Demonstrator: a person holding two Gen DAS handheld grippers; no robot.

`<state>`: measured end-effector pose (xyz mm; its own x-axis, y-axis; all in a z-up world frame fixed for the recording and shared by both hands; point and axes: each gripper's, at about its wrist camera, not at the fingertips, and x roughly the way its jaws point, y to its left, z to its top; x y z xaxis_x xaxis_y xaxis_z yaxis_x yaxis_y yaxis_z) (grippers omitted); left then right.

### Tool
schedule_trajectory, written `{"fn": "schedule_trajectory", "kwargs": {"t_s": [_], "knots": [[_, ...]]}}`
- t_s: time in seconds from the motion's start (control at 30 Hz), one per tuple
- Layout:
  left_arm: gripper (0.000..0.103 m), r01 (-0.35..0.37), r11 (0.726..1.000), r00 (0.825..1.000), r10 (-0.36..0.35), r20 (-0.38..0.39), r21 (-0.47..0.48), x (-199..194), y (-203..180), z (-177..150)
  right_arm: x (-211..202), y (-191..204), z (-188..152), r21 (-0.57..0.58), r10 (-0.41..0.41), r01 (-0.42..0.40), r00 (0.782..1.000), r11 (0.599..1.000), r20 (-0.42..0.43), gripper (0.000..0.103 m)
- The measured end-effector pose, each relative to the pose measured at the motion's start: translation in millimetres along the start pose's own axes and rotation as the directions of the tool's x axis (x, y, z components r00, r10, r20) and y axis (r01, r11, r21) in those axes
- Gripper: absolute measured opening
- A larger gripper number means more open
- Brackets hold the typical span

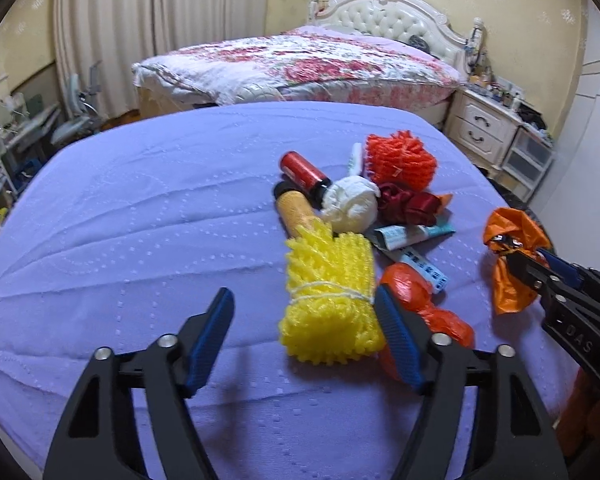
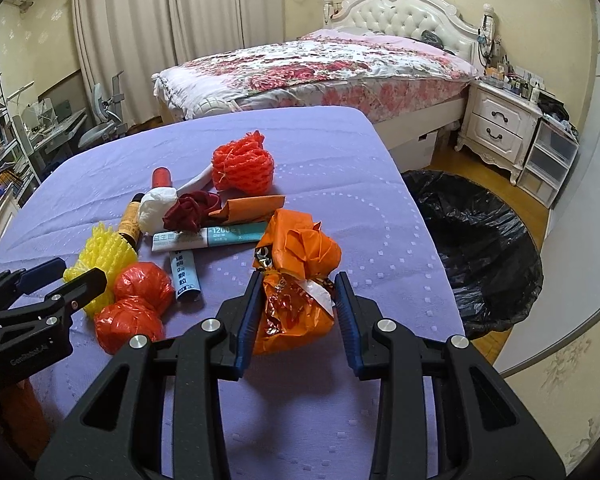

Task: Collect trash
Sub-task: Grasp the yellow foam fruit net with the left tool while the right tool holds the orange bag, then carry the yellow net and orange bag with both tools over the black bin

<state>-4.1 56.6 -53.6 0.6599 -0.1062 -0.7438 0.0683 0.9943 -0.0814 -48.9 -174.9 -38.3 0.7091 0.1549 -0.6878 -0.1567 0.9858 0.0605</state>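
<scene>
A pile of trash lies on the purple table point(image 1: 120, 220): a yellow foam net point(image 1: 328, 300), a red foam net point(image 1: 400, 162), red plastic bags point(image 1: 424, 308), two small bottles point(image 1: 304, 170), a white wad point(image 1: 352, 202), a dark red ribbon point(image 1: 408, 202) and teal packets point(image 1: 412, 236). My left gripper point(image 1: 304, 332) is open, just in front of the yellow net. My right gripper point(image 2: 296, 312) is shut on an orange snack bag point(image 2: 296, 276), held above the table's right side. It also shows in the left wrist view point(image 1: 512, 264).
A bin lined with a black bag point(image 2: 480, 240) stands on the floor right of the table. Behind are a bed point(image 2: 320, 68) with a floral quilt, a white nightstand point(image 2: 496, 128), curtains, and shelves at the left.
</scene>
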Motion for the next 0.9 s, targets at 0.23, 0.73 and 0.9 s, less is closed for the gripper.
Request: {"fn": "schedule_trajectory", "kwargs": {"t_s": [0.23,0.73,0.9], "knots": [[0.041,0.079,0.996,0.997,-0.08,0.015,0.03,-6.7,-4.9,-4.0,0.8,-0.4,-0.2,0.001,0.001,-0.001,1.0,1.0,0.0,0.035],[0.041,0.056,0.997,0.975,-0.068,0.212,0.062,-58.3,-22.6,31.6,-21.2,-18.3,16.3,0.019,-0.037,0.036,0.996,0.999,0.079,0.035],[0.041,0.087,0.99,0.963,-0.113,0.245,0.115,-52.3,-56.8,51.7,-28.3,-42.8,27.8,0.046,-0.096,0.091,0.989,0.995,0.116,0.035]]}}
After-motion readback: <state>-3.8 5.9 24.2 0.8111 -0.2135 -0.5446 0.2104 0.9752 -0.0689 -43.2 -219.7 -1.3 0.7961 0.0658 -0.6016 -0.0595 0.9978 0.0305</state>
